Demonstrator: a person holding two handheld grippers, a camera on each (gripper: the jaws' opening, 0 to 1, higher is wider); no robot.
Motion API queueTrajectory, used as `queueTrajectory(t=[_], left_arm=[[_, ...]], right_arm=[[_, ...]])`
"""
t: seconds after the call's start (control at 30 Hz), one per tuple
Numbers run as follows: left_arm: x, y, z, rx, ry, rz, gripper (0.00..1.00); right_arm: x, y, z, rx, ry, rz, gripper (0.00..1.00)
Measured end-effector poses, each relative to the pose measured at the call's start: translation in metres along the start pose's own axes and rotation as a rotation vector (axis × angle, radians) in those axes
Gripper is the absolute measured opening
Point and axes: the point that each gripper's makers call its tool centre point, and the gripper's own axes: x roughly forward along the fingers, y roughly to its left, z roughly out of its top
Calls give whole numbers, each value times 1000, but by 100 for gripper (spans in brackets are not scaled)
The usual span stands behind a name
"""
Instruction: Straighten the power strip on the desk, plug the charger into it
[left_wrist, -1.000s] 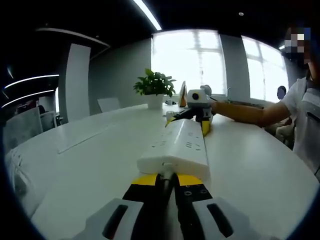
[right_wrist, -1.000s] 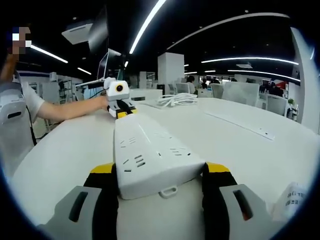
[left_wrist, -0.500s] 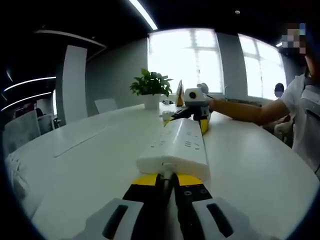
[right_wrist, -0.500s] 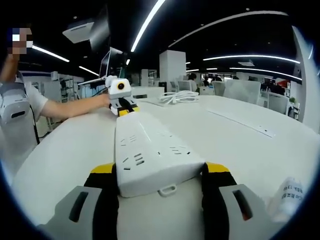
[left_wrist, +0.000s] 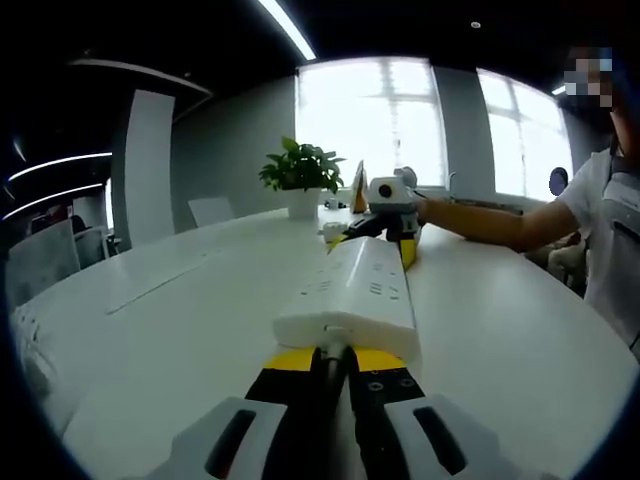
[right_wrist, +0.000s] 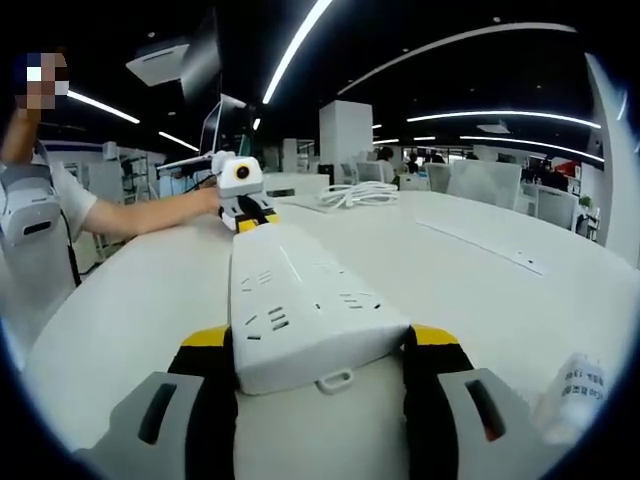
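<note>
A white power strip lies lengthwise on the white desk, held at both ends. My left gripper is shut at its near end, the jaws almost together under the strip's edge. The right gripper sits at the far end. In the right gripper view the strip runs away from me, sockets up. There my right gripper clamps its near end across the width, one jaw on each side. The left gripper holds the far end. A coiled white cable lies beyond.
A person's arm reaches in from the right. A potted plant stands at the desk's far side. A long flat lid runs along the desk. A clear plastic packet lies near the desk edge. Chairs stand behind.
Both views shifted slightly between one second and half a second ago, with the strip still held at both ends. Since then nothing has visibly moved.
</note>
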Motion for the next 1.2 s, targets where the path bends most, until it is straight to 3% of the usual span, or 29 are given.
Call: queueTrajectory(t=[1.2], left_arm=[[-17,4,-6,-28,7,4,14]], right_arm=[[19,6,7,-3,-1,-14,67]])
